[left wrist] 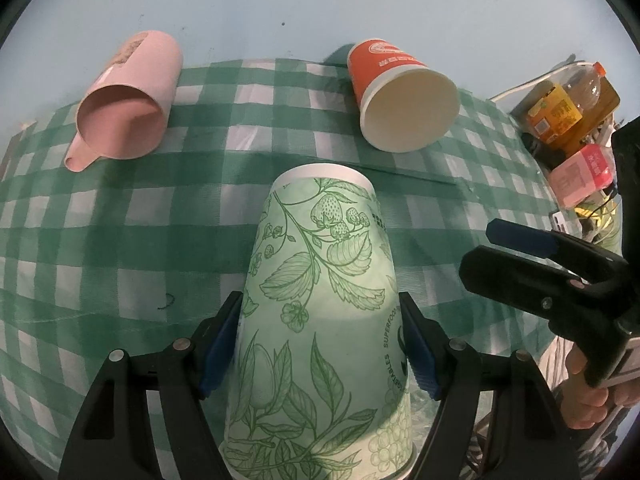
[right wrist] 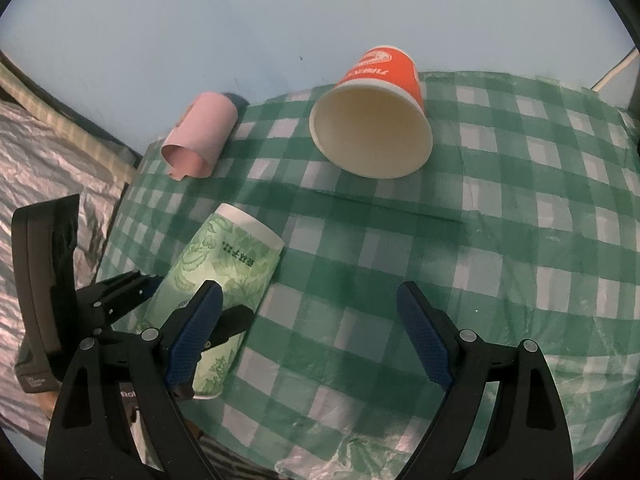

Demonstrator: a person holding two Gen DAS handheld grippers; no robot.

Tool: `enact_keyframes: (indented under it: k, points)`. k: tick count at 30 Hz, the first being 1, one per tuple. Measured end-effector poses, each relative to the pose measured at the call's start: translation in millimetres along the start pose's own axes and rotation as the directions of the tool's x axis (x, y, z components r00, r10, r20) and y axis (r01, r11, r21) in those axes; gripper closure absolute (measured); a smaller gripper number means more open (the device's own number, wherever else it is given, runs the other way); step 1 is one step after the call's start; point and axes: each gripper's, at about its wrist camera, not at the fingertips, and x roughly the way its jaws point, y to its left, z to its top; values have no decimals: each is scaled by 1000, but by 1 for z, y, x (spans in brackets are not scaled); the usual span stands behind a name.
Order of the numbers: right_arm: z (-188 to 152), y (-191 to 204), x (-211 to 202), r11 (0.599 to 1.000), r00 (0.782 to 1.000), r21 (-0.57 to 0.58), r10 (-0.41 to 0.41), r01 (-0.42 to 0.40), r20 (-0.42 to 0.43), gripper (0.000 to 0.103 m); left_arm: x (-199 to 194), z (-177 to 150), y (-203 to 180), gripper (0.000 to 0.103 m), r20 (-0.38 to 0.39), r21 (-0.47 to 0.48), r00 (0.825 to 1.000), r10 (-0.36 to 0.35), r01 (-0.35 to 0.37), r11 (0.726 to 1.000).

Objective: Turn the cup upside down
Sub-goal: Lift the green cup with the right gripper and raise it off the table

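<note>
My left gripper [left wrist: 320, 330] is shut on a green leaf-print paper cup [left wrist: 320, 320], its blue pads pressing both sides, base pointing away from me. In the right wrist view the same cup [right wrist: 224, 268] is held tilted above the near left part of the table by the left gripper [right wrist: 192, 304]. My right gripper [right wrist: 308, 320] is open and empty over the cloth; it also shows at the right of the left wrist view [left wrist: 480, 246]. An orange paper cup [left wrist: 400, 100] [right wrist: 372, 120] and a pink cup [left wrist: 128, 100] [right wrist: 200, 136] lie on their sides at the back.
A green-and-white checked tablecloth [right wrist: 480, 240] covers the table. A drink bottle [left wrist: 572, 100] and a pink carton [left wrist: 580, 174] stand off the table's right side. A pale blue wall is behind. Crinkled silver sheeting [right wrist: 40, 160] lies left of the table.
</note>
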Motion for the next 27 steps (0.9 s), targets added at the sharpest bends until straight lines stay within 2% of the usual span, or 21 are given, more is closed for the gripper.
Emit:
enact_keyframes:
  k: [4, 6, 9, 16, 20, 27]
  points:
    - [-2, 1, 2, 1000, 1000, 3, 2, -1, -4, 15, 9, 13, -2, 26, -8, 3, 1000, 16, -16, 1000]
    - [-2, 1, 2, 1000, 1000, 2, 2, -2, -4, 15, 7, -1, -7, 21, -8, 9, 1000, 30, -30, 1000]
    - [-3, 2, 1, 1000, 1000, -1, 6, -6, -2, 15, 5, 2, -13, 21, 0, 8, 1000, 27, -27, 1000]
    - [1, 14, -8, 1000, 1000, -1, 16, -16, 12, 15, -44, -3, -2, 20, 37, 3, 999, -29, 29, 1000]
    - [5, 23, -15, 999, 999, 10, 33, -33, 20, 15, -63, -4, 5, 20, 63, 3, 998, -19, 19, 1000]
    - [10, 38, -7, 997, 998, 35, 63, -63, -9, 15, -88, -9, 43, 19, 80, -30, 997, -13, 15, 999]
